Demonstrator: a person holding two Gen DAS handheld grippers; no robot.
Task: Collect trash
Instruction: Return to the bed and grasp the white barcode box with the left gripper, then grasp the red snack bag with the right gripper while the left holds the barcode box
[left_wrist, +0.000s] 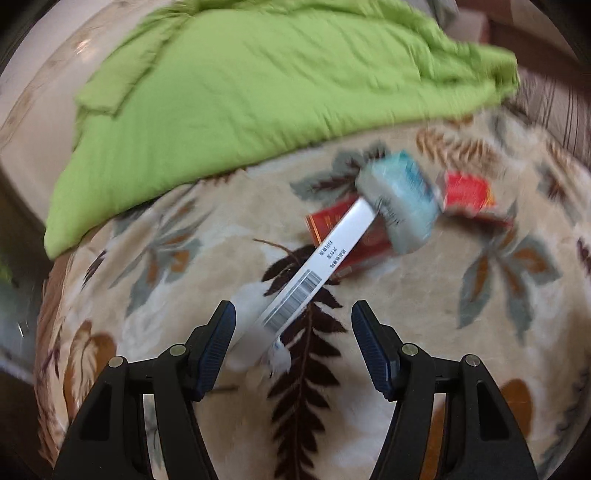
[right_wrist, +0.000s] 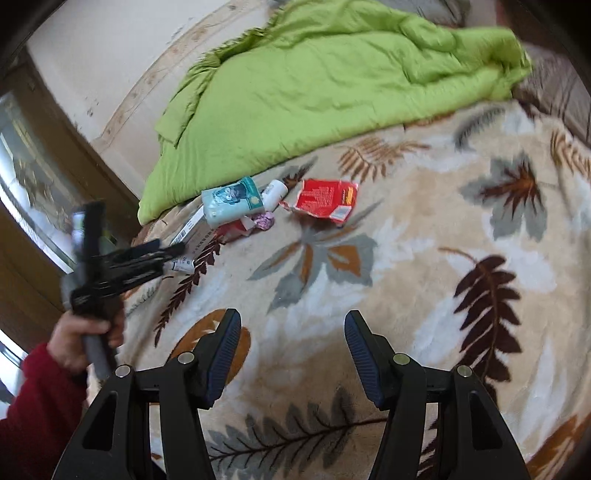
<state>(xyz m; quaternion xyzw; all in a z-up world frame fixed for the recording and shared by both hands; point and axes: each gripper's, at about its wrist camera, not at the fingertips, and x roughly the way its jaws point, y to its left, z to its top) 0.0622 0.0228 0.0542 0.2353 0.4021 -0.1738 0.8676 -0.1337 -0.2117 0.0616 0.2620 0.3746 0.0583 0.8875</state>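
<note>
Two grippers, left (left_wrist: 293, 314) and right (right_wrist: 291, 325), both gaped apart; one long white box (left_wrist: 321, 266), one teal pack (right_wrist: 232, 201), one crinkled red wrapper (right_wrist: 325, 199) lay mid-frame on the plush blanket (right_wrist: 424, 258).

Teal packet (left_wrist: 400, 206) motion-blurred, covering the white box's (left_wrist: 317, 266) far end, its print unreadable

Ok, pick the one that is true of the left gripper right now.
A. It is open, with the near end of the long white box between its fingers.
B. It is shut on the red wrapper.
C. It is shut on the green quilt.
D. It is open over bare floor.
A: the left gripper stands open, and the barcode end of the long white box lies between its spread fingers.
</note>
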